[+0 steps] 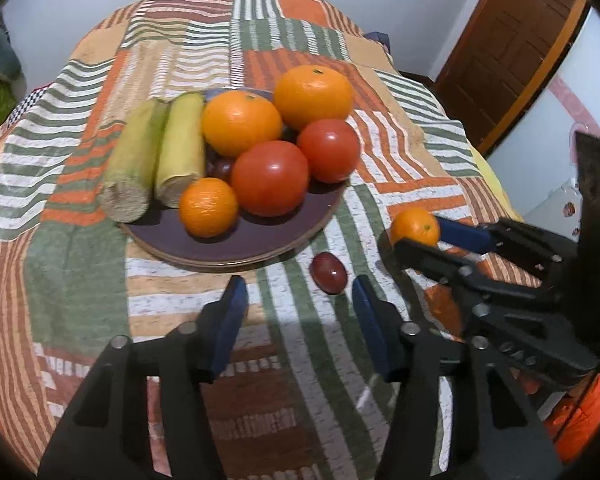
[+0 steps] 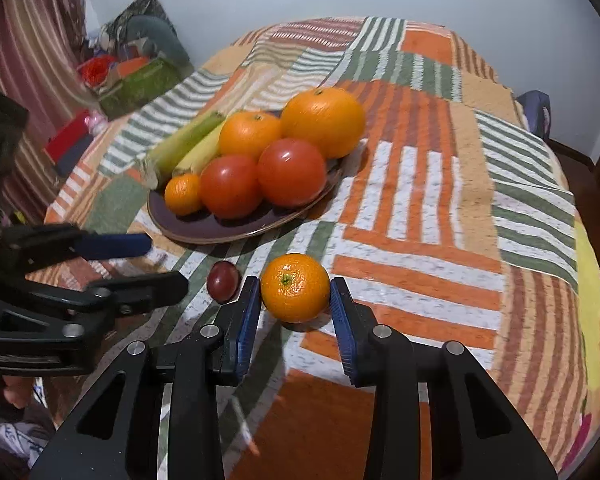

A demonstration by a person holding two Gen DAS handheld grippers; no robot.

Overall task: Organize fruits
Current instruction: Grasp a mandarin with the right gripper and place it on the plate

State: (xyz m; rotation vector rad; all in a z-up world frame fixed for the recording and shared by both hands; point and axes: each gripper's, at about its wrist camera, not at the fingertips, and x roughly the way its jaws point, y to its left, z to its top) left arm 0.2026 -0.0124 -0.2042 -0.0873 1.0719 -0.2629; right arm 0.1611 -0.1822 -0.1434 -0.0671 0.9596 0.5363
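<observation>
Flanking mandarin (image 2: 295,287) on patchwork-covered desk (image 2: 420,208): right tongs (image 2: 296,312), spread, blue pads (image 2: 249,320) either side, not visibly gripping. Left tongs (image 1: 298,320) released, empty, hovering near grape (image 1: 328,278), which lies on cloth between plate (image 1: 236,246) and mandarin. Plate carries two oranges, two tomatoes, small mandarin, two sugarcane pieces (image 1: 156,156).

Bare cloth (image 2: 440,208) lies right of the crowded plate (image 2: 204,228), while a grape (image 2: 222,282) and small orange (image 2: 295,287) block its near side.
</observation>
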